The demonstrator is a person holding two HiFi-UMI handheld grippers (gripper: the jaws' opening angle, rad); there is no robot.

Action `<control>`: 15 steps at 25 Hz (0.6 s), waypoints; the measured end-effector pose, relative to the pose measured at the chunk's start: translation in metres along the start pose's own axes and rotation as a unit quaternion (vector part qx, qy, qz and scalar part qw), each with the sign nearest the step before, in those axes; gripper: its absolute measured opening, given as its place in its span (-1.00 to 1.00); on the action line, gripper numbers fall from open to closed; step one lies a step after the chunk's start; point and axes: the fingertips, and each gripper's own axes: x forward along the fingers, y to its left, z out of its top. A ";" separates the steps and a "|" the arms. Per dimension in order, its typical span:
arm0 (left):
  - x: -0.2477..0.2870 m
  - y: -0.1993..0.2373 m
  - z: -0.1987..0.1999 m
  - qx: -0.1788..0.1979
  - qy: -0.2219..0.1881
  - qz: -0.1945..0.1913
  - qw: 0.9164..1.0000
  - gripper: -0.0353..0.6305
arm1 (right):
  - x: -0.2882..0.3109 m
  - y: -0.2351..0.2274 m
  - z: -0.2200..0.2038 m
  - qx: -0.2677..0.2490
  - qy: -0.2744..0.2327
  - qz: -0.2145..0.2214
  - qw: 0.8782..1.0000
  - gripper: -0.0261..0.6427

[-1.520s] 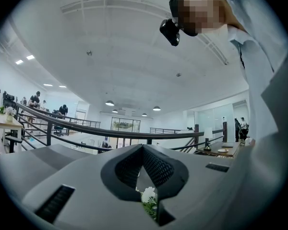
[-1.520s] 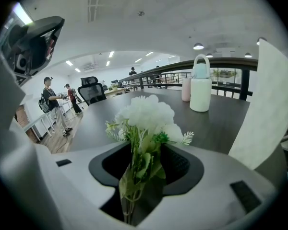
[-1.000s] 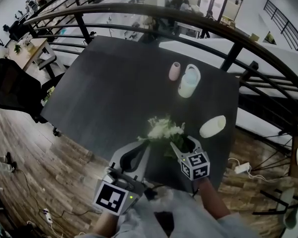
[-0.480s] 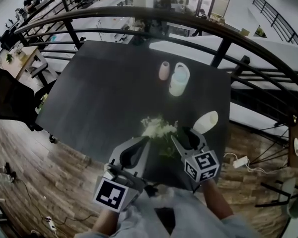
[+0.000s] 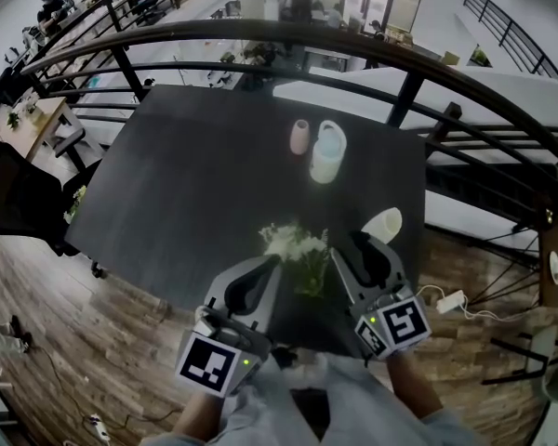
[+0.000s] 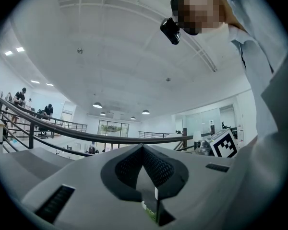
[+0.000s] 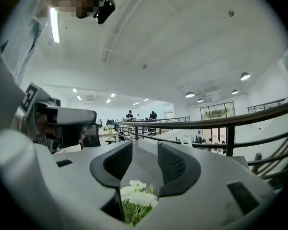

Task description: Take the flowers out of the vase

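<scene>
White flowers [image 5: 293, 243] on green stems stand over the near part of the dark table [image 5: 195, 184], between my two grippers. What their stems stand in is hidden. My left gripper [image 5: 273, 268] is just left of the blooms and level, its tips together [image 6: 143, 148]; a sliver of green and white shows behind them. My right gripper [image 5: 361, 247] hangs high to the right of the bunch. Its jaws [image 7: 145, 145] have just been closing but stand apart, with nothing pinched. The flowers [image 7: 137, 195] show low in their gap, beneath the gripper.
A small pink vase [image 5: 300, 136] and a pale blue jug [image 5: 326, 154] stand at the table's far side. A white oval vessel [image 5: 383, 225] sits near the right edge. A dark curved railing [image 5: 288, 35] runs behind the table. A black chair [image 5: 19, 193] is at the left.
My right gripper has risen toward the camera, so its marker cube looks larger and lower right. The flowers and my left gripper have stayed about where they were.
</scene>
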 end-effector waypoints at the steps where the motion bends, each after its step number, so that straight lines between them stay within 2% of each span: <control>1: 0.001 0.000 0.000 0.000 0.000 -0.001 1.000 -0.89 | -0.001 0.000 0.006 -0.005 -0.007 0.000 1.000 -0.42; 2: 0.001 -0.001 0.001 0.001 0.000 -0.002 1.000 -0.89 | -0.002 0.001 0.012 -0.010 -0.014 -0.002 1.000 -0.44; 6: 0.003 -0.002 0.003 0.000 -0.003 -0.003 1.000 -0.89 | -0.011 -0.002 0.033 -0.013 -0.043 -0.019 0.999 -0.80; 10: 0.003 -0.004 0.003 0.005 -0.003 -0.007 1.000 -0.89 | -0.019 0.000 0.045 -0.009 -0.062 -0.024 0.998 -0.91; 15: 0.004 -0.008 0.009 0.013 -0.006 -0.015 1.000 -0.89 | -0.025 0.002 0.053 -0.016 -0.069 -0.023 0.997 -0.93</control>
